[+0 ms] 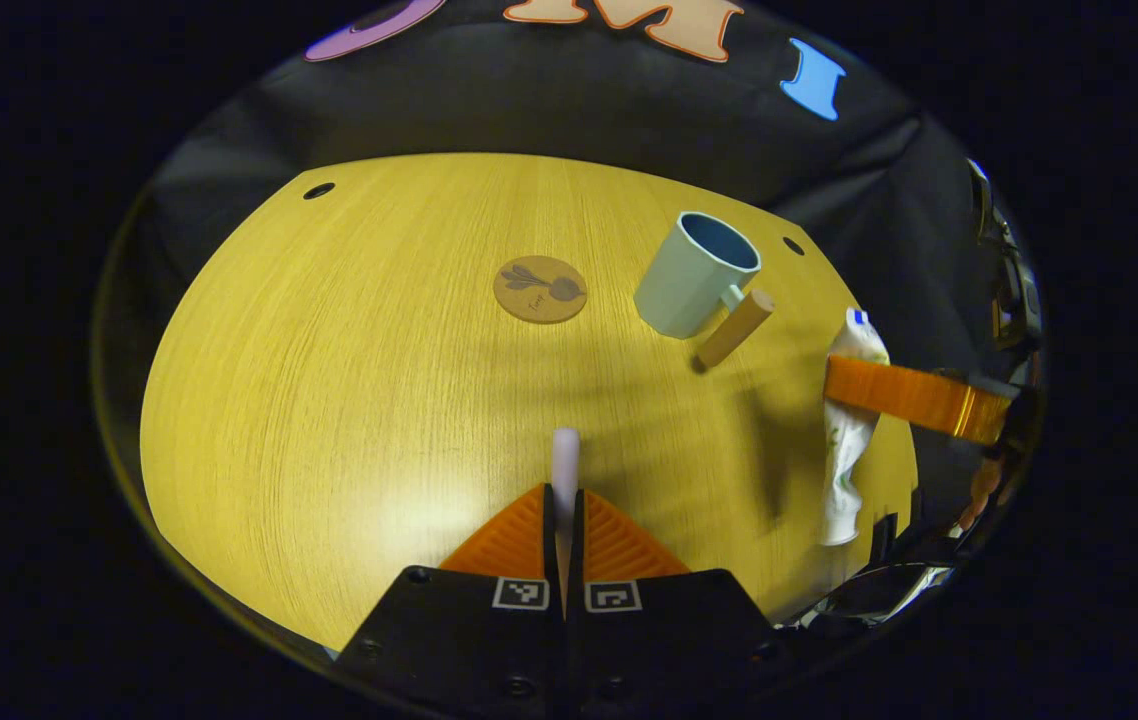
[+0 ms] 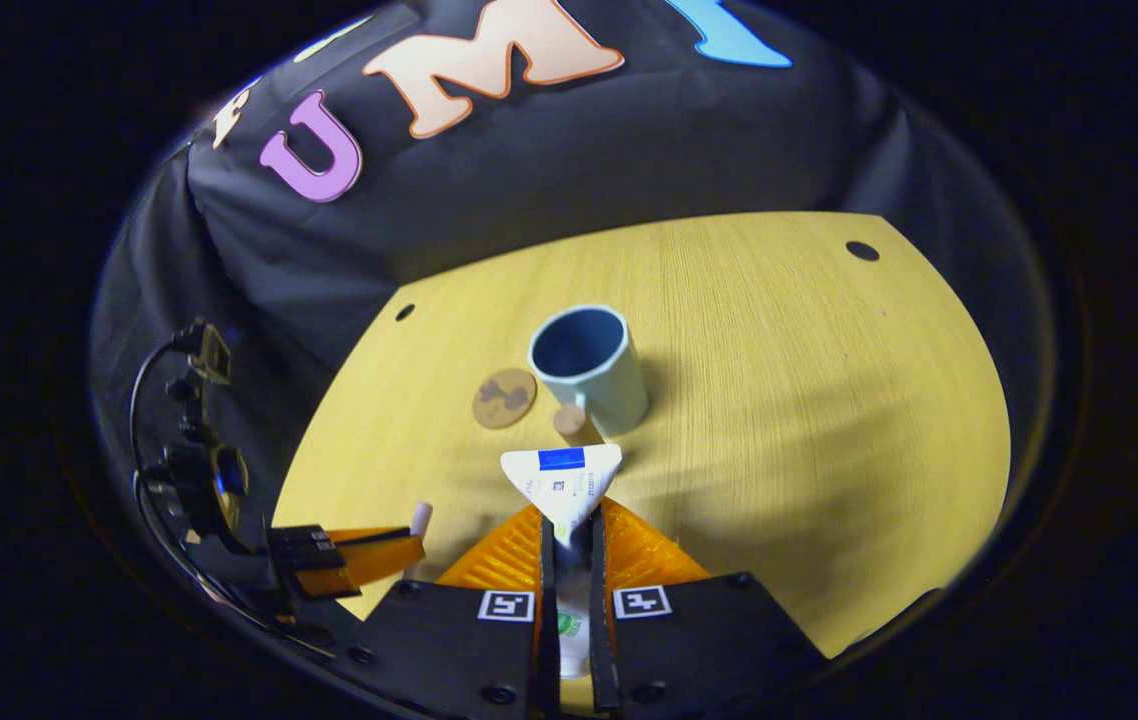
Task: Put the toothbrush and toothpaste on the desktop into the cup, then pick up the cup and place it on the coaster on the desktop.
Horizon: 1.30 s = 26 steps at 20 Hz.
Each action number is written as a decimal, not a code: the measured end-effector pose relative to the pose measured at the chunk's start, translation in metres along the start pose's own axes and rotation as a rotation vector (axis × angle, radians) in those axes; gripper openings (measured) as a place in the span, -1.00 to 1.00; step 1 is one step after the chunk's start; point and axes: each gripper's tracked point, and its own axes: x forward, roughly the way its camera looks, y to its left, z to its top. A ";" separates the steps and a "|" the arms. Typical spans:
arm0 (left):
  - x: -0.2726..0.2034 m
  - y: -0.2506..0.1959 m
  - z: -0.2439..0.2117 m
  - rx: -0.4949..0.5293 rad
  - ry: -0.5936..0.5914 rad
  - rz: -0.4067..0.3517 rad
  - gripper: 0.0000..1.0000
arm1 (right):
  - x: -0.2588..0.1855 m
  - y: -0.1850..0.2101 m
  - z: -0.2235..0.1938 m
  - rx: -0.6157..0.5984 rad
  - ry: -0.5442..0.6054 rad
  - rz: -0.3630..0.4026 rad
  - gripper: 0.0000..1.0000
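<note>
Left tongs point(image 1: 565, 520) pinched nearly closed on the toothbrush point(image 1: 565, 462), both ribbed fingers pressing its slim pale handle, whose rounded end pokes up and forward between them, lifted over the near edge of the tabletop point(image 1: 329, 400). Right tongs point(image 2: 569, 545) likewise clamped narrow on the toothpaste point(image 2: 561, 482), a soft white tube with a flat crimped end bearing a blue band, jutting forward from between the fingers; cap end down between the black finger mounts. Seen from the left gripper view, that tube point(image 1: 851, 430) hanging crumpled and roughly upright over the tabletop's right edge, crossed by one finger of the right tongs point(image 1: 914, 397) reaching in level from the right. Seen from the right gripper view, left tongs point(image 2: 369, 552) low at the tabletop's left edge, with a pale stub of toothbrush point(image 2: 420, 520) standing beside the finger, cables and black hardware behind. Farther out, cup point(image 2: 591, 368) upright on the tabletop toward the far edge: smooth pale blue-green outside, darker blue inside, with a round wooden peg handle point(image 1: 735, 328) sticking out toward the near side. Coaster point(image 1: 540, 289) flat just left of the cup, apart from it: a thin round wooden disc with a dark plant drawing. Tabletop a yellow wood-grain surface with small dark holes near its far corners.
</note>
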 end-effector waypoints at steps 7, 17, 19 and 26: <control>-0.020 0.004 0.014 -0.013 -0.050 0.003 -1.00 | -0.003 0.030 0.117 -0.038 -0.319 0.071 -0.72; -0.040 0.014 0.031 -0.026 -0.094 0.047 -1.00 | 0.074 0.014 0.176 -0.125 -0.488 -0.009 -0.72; -0.041 0.014 0.036 -0.029 -0.103 0.049 -1.00 | 0.090 0.008 0.169 -0.146 -0.463 -0.036 -0.72; -0.044 0.004 0.069 0.001 -0.168 0.036 -1.00 | 0.090 0.002 0.137 -0.148 -0.383 -0.046 0.18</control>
